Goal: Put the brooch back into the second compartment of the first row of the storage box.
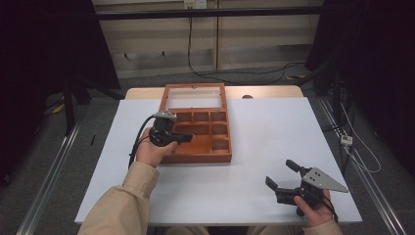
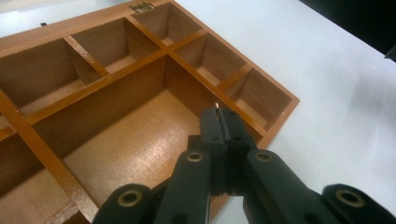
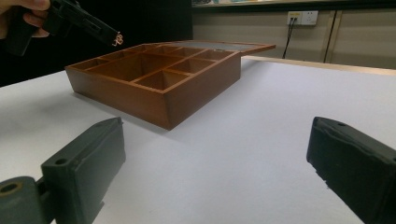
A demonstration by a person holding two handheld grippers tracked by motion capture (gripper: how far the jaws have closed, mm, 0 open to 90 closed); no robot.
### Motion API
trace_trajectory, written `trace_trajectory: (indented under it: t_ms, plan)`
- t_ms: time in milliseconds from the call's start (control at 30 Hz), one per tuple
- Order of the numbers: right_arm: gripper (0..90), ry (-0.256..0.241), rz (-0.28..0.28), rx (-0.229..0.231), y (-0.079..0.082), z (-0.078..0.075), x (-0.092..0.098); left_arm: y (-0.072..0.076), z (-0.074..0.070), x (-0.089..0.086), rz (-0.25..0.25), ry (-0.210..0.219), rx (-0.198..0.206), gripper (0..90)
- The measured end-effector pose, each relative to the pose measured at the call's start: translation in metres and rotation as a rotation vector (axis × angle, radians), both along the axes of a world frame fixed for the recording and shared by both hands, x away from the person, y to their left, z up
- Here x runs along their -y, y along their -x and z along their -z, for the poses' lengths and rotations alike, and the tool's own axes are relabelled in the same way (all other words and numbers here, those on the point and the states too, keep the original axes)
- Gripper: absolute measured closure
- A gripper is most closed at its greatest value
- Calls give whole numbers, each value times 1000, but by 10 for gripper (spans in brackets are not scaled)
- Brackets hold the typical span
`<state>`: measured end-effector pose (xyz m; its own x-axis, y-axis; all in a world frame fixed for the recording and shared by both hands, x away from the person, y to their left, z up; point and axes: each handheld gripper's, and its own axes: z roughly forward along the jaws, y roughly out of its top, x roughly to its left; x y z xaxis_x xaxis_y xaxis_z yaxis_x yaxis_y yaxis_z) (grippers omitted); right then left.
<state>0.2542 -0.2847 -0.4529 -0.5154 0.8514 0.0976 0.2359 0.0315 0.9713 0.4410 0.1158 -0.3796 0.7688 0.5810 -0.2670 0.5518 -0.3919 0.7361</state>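
A brown wooden box (image 1: 195, 157) with several compartments lies open on the white table (image 1: 274, 127), its glazed lid (image 1: 165, 99) folded back flat behind it. My left gripper (image 1: 188, 138) hovers over the box's large compartment (image 2: 135, 140), shut on a small gold-coloured metal piece (image 2: 217, 106). From the right gripper view that piece (image 3: 116, 38) dangles at the left gripper's tips (image 3: 108, 33), above the box's near-left rim (image 3: 93, 63). My right gripper (image 1: 280, 173) stands open near the table's front right, jaws wide apart and holding nothing, aimed at the box (image 3: 201, 88).
Bare white tabletop (image 3: 243, 130) stretches between the right gripper and the box. Black cables (image 1: 205, 73) run across the floor behind the table, and metal rails (image 1: 54, 171) flank both sides. A wall socket (image 3: 301, 17) sits on the far wall.
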Motion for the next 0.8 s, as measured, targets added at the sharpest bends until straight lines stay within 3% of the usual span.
trace_trajectory:
  t_ms: [800]
  plan:
    - [43,-7,-7,-5,0,0,0,-21,1,-2,-45,-20,-5,898]
